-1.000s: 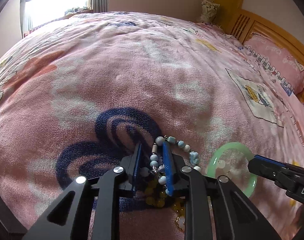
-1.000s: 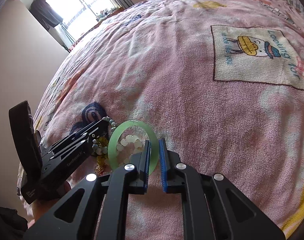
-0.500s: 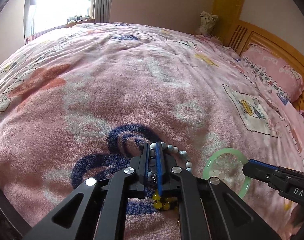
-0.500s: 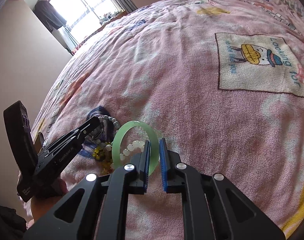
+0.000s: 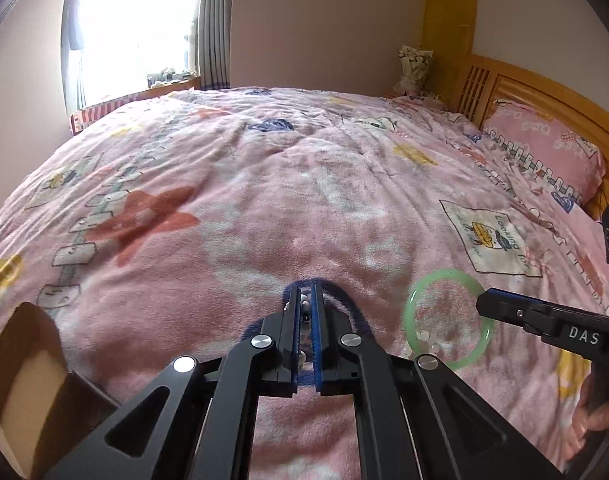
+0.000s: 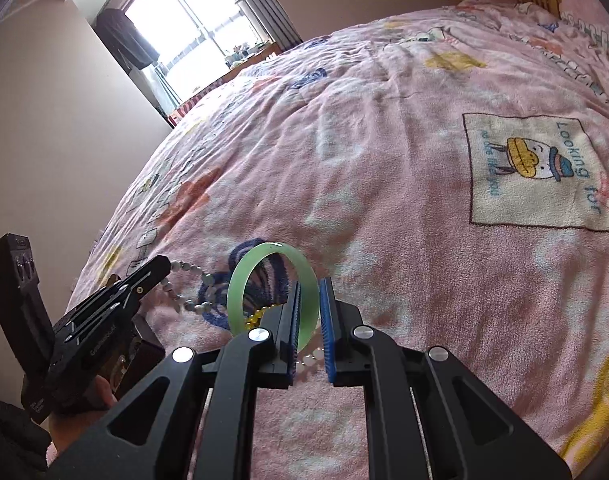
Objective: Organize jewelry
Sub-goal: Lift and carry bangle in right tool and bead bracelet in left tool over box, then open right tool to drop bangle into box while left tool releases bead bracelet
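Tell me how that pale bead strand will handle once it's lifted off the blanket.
Likely floppy: the bead strand sags in a loose loop from the left gripper. Probably light, since it hangs from one pinch. Its round beads may slip between the pads.

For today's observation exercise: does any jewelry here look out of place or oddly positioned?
Yes. The green bangle stands on edge, pinched by the right gripper, not lying flat. The grey bead strand hangs stretched from the left gripper, trailing to the pink blanket. Loose white beads and yellow beads lie scattered beneath.
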Tool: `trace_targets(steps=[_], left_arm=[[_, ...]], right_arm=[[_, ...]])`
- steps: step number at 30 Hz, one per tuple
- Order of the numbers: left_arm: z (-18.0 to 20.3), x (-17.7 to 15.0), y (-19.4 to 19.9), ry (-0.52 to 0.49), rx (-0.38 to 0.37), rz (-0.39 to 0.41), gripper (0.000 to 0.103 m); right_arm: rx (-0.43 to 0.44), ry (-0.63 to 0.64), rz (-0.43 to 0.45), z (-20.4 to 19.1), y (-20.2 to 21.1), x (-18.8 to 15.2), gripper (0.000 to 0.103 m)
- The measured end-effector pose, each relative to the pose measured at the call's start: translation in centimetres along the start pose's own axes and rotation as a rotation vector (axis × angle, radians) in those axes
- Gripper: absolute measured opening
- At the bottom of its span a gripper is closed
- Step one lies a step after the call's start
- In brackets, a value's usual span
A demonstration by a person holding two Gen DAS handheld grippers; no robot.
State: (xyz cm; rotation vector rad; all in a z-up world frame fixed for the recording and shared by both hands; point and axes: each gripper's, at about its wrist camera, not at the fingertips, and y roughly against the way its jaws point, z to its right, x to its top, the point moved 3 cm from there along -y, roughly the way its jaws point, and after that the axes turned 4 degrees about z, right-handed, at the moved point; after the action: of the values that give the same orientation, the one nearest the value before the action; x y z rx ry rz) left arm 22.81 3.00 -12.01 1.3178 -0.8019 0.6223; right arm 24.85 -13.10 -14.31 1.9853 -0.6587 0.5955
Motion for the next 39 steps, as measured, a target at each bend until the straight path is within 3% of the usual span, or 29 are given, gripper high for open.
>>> trace_targets(steps=[8, 13, 19, 25, 29, 36, 39], left_arm=[[-2.3, 1.8, 7.0, 0.045, 0.063, 0.087, 0.006], [-3.5, 2.0, 11.2, 0.026, 0.150, 0.139, 0.006], [-7.2, 1.3, 15.0, 0.072, 0.232, 0.183, 0.006], [-10.9, 0.4, 16.7, 0.148, 0.293, 0.208, 0.006], [-13.1, -0.7, 16.5, 0.230, 0.289, 0.193, 0.006], [-13.9, -1.2, 17.2, 0.228, 0.275, 0.180, 0.006], [-14.1, -1.3, 17.1, 0.229, 0.263, 0.174, 0.006]], right_arm=[[0.087, 0.058, 0.034, -5.4, 2.1, 0.5, 0.011], [0.163, 0.077, 0.048, -9.3, 3.0, 0.5, 0.011], [0.226, 0.103, 0.035, -13.9, 2.6, -0.4, 0.011], [0.257, 0.117, 0.018, -18.0, 1.2, -1.6, 0.011], [0.274, 0.111, 0.004, -20.4, -0.3, -2.3, 0.011], [0.275, 0.064, -0.023, -22.9, -3.5, -3.6, 0.012], [0.261, 0.101, -0.037, -23.9, -4.4, -4.2, 0.012]])
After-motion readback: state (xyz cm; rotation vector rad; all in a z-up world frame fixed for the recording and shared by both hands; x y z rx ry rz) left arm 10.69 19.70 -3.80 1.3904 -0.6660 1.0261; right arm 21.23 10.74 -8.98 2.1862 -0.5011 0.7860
